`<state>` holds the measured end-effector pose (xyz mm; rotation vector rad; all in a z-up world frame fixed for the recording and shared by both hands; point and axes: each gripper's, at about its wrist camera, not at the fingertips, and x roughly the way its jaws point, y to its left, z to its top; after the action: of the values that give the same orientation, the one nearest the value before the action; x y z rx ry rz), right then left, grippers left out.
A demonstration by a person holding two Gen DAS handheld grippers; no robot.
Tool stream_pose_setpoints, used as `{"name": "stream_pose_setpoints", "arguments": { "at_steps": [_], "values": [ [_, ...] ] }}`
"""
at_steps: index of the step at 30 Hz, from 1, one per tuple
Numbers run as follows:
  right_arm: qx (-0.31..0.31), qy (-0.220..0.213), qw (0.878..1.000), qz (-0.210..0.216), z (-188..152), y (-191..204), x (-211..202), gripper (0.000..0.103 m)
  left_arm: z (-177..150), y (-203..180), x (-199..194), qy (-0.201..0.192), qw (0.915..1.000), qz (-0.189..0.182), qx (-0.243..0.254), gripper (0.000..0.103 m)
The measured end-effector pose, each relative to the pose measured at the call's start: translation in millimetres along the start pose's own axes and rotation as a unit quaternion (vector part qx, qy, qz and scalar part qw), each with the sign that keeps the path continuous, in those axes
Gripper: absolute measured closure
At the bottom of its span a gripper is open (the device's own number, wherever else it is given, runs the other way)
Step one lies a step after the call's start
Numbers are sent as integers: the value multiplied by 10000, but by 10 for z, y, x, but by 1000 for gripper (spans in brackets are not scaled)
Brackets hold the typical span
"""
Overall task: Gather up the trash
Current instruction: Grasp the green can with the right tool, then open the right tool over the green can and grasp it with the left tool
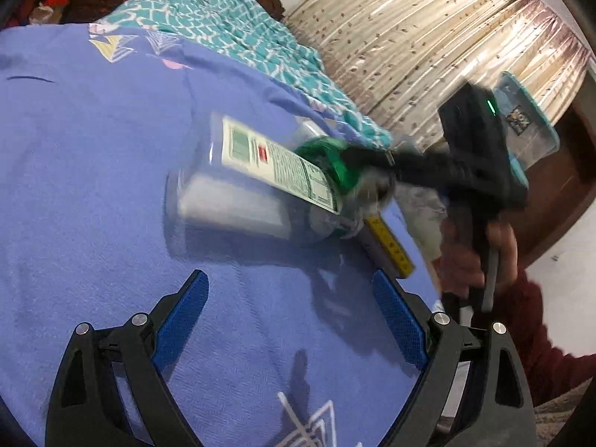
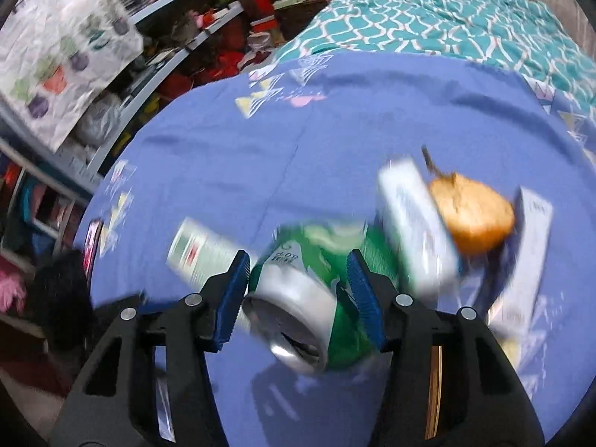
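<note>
My right gripper (image 2: 298, 268) is shut on a green and silver drink can (image 2: 309, 290), held above the blue bedsheet (image 2: 283, 149); the can's top faces the camera. In the left wrist view the same can (image 1: 331, 164) shows green in the right gripper's fingers, just over a clear plastic jar with a white label (image 1: 253, 182) lying on the sheet (image 1: 93, 186). My left gripper (image 1: 290, 287) is open and empty, low over the sheet in front of the jar. The jar's label (image 2: 197, 249) also shows behind my right gripper.
A white carton (image 2: 417, 223), a brown lump of food (image 2: 473, 216) and another white box (image 2: 529, 246) lie right of the can. A teal patterned quilt (image 2: 447, 11) covers the far bed. A yellow tape measure (image 1: 391, 246) lies by the jar. Cluttered shelves (image 2: 167, 37) stand left; curtain (image 1: 428, 37) at right.
</note>
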<state>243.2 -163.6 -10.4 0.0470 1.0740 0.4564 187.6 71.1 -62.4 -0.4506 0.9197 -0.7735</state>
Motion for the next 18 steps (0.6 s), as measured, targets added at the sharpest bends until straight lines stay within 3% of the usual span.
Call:
{"name": "stream_pose_setpoints", "arguments": {
  "at_steps": [6, 11, 18],
  "values": [
    [-115, -163, 9995, -251, -732, 248, -213, 49, 1, -1, 87, 165, 9995, -266, 33, 17],
    [-222, -372, 9977, -522, -1098, 453, -326, 49, -4, -16, 93, 105, 9996, -245, 74, 17],
    [-363, -137, 9988, -292, -1491, 542, -351, 41, 0, 59, 52, -52, 9999, -74, -138, 16]
  ]
}}
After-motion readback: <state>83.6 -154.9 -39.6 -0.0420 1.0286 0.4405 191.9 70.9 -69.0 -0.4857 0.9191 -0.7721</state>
